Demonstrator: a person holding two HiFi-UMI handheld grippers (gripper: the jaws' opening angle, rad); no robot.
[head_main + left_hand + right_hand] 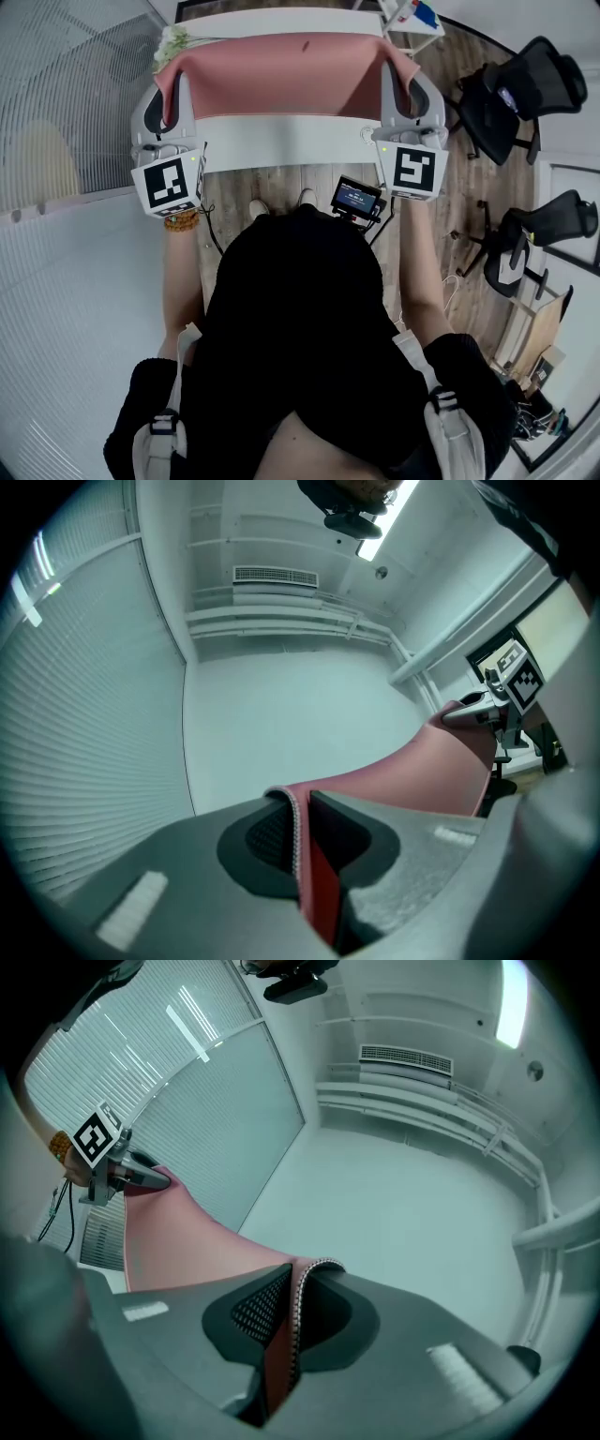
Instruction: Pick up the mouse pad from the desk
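My left gripper (pixel 302 810) has its jaws pinched almost fully together on a stitched edge of the pink mouse pad (pixel 427 766), and the thin sheet stands upright between the pads. My right gripper (pixel 289 1309) has its jaws clamped the same way on the opposite edge. From each pair of jaws the pad runs out sideways in a shallow sag to the other pair, so it hangs slung between them. It is raised at both gripped ends. The white desk (pixel 281 139) lies below the jaws. Beyond my left jaws, white flowers (pixel 172 40) sit at the desk's far corner. Black office chairs (pixel 514 92) stand well off to the outside of my right jaws.
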